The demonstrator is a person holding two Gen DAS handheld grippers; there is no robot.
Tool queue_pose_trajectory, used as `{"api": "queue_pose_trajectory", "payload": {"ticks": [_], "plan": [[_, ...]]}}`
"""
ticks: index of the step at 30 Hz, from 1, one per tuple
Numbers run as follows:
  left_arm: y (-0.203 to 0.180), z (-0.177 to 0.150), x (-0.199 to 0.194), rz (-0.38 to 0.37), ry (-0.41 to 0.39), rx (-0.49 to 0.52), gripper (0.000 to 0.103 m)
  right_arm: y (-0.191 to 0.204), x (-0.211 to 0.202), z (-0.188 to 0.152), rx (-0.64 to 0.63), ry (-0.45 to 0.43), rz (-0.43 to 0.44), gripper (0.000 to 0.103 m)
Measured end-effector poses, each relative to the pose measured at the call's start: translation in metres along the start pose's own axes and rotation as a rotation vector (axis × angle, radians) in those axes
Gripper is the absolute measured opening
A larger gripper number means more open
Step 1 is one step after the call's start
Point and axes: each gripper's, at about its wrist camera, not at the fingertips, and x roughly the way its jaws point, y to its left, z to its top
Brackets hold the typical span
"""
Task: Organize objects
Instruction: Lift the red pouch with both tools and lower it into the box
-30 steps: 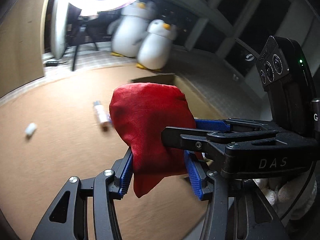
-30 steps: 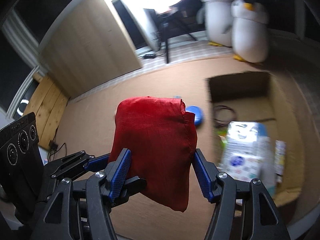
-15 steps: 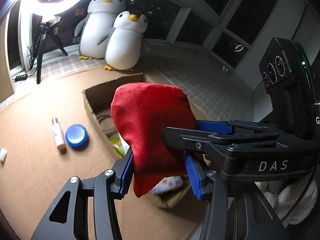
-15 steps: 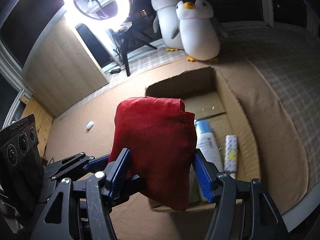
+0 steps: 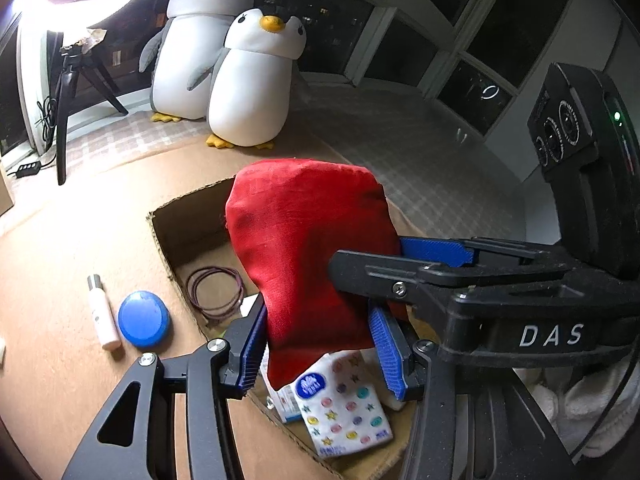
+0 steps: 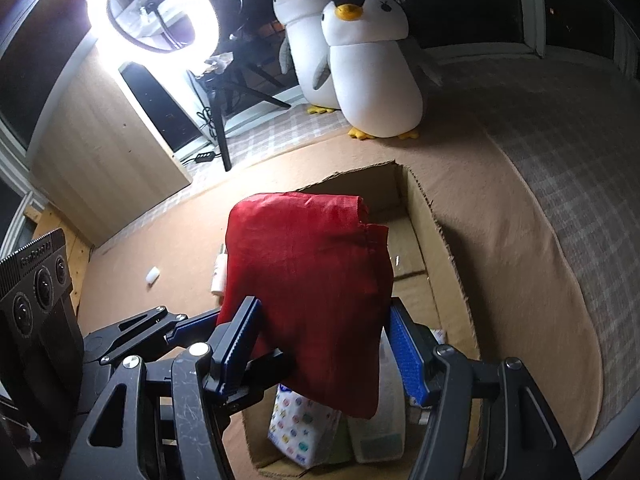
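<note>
A puffy red fabric pouch [image 5: 308, 256] sits at the centre of both wrist views, clamped from two sides: the left gripper [image 5: 320, 344] presses its blue pads into the pouch's lower part, and the right gripper [image 6: 326, 348] does the same. The pouch hangs above an open brown cardboard box [image 6: 436, 240] on the tan carpet. In the box, at the lower middle of the frame, lies a white tissue pack with coloured dots [image 5: 348, 408]; a purple cable coil [image 5: 216, 292] lies further back.
</note>
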Motion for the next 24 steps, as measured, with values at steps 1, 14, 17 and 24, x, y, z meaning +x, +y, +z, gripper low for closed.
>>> {"api": "queue_pose_trajectory", "payload": {"ticks": [1, 14, 17, 24], "plan": [[0.001, 0.001, 0.003, 0.016, 0.005, 0.003, 0.055, -0.001, 0.002, 0.002, 0.002, 0.002, -0.005, 0.06], [0.014, 0.0, -0.004, 0.041, -0.01, 0.004, 0.06, -0.002, 0.01, 0.007, 0.016, 0.007, -0.014, 0.06], [0.017, -0.002, -0.013, 0.053, -0.023, 0.008, 0.06, 0.002, 0.011, 0.006, 0.019, 0.009, -0.008, 0.06], [0.026, -0.01, -0.039, 0.088, -0.053, 0.013, 0.06, 0.015, 0.009, 0.0, 0.035, 0.004, 0.011, 0.062]]}}
